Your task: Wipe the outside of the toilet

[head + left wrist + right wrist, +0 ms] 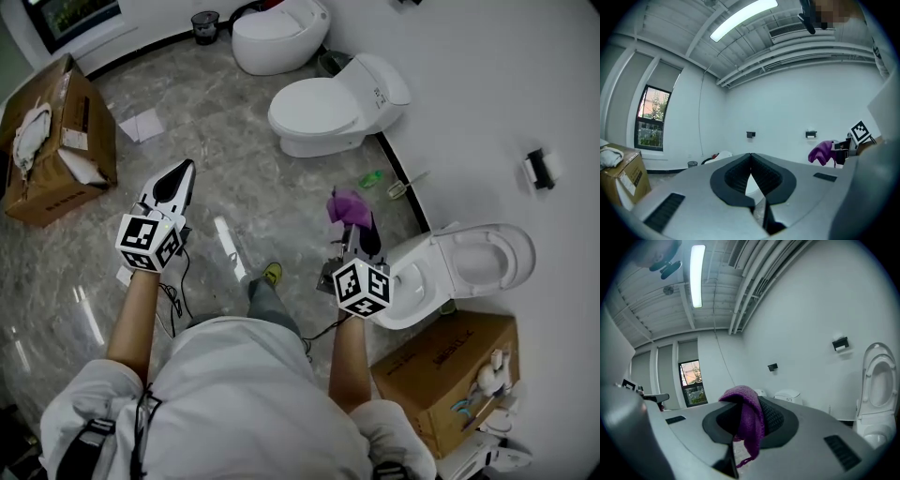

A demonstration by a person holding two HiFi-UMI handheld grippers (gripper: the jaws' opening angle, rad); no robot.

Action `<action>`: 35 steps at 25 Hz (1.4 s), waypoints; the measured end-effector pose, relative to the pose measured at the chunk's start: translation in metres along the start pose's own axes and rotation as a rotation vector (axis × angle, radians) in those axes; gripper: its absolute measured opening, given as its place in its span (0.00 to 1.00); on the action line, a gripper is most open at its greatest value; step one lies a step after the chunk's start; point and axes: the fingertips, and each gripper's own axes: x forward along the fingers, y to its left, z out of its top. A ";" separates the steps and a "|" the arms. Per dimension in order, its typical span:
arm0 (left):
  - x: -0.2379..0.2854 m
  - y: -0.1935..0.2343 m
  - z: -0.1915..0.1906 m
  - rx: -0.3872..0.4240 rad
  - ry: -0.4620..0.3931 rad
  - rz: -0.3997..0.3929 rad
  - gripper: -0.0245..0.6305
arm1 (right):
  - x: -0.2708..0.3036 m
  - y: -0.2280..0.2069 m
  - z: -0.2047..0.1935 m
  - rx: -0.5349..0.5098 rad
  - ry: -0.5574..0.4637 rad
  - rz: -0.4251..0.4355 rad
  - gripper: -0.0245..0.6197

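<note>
A white toilet (459, 272) with its lid raised stands against the wall at the right, and its open lid (877, 380) shows at the right gripper view's edge. My right gripper (361, 225) hovers just left of the bowl, shut on a purple knitted cloth (345, 206) that drapes between the jaws (746, 420). My left gripper (176, 183) is held up over the floor at the left, jaws closed together with nothing in them (751, 166). The purple cloth (822, 152) is also visible from the left gripper view.
Two more white toilets (333, 108) (278, 36) stand further along the wall. An open cardboard box (56, 141) sits at the left, another box (450, 375) with brushes at the lower right. Wall holders (536, 169), a small bin (204, 26), papers (141, 124) and a green item (371, 178) lie about.
</note>
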 end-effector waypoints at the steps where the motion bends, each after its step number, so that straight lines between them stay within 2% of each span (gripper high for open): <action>1: 0.019 -0.001 0.000 -0.003 0.004 0.004 0.06 | 0.017 -0.008 0.002 0.005 0.009 0.007 0.17; 8: 0.124 -0.007 -0.009 -0.020 0.034 0.031 0.06 | 0.122 -0.063 0.008 0.014 0.076 0.042 0.17; 17: 0.185 0.016 -0.047 -0.041 0.105 0.062 0.06 | 0.198 -0.077 -0.019 0.026 0.147 0.065 0.17; 23: 0.237 0.046 -0.081 -0.050 0.124 0.062 0.06 | 0.255 -0.078 -0.054 0.028 0.184 0.075 0.17; 28: 0.296 0.073 -0.124 -0.047 0.161 0.024 0.06 | 0.315 -0.082 -0.094 0.013 0.213 0.059 0.17; 32: 0.336 0.097 -0.166 -0.056 0.190 0.010 0.06 | 0.361 -0.077 -0.128 -0.052 0.226 0.066 0.17; 35: 0.361 0.113 -0.203 -0.056 0.208 0.010 0.06 | 0.393 -0.081 -0.159 0.007 0.228 0.071 0.17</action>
